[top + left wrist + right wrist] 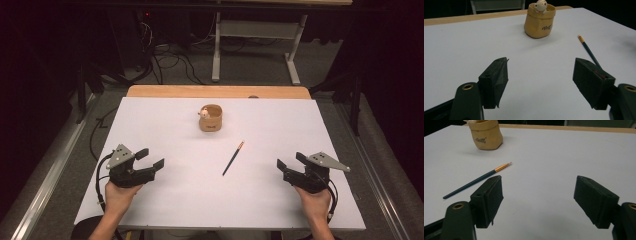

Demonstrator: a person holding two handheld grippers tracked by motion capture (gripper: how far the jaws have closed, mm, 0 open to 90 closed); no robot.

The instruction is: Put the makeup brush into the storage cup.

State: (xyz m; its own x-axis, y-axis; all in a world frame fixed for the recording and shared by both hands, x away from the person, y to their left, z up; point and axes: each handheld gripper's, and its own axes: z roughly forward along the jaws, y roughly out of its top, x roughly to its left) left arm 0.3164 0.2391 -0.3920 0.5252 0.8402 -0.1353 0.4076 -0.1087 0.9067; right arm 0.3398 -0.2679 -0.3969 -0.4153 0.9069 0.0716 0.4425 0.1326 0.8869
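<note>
A tan pot (211, 118) shaped like a small sack stands upright at the back middle of the white table (165, 195). A little pale bear figure (204, 112) peeks over its rim. The same pot (539, 21) is ahead in the left gripper view, and the pot (486, 135) is at the upper left of the right gripper view. A thin dark paintbrush (233, 158) with an orange ferrule lies flat in front of the pot. My left gripper (151, 159) rests open near the front left. My right gripper (289, 162) rests open near the front right, the paintbrush (476, 180) to its left.
A wooden strip (218, 91) runs along the table's far edge. Beyond it are a white frame's legs (256, 50) and cables on the grey floor. Dark curtains close both sides.
</note>
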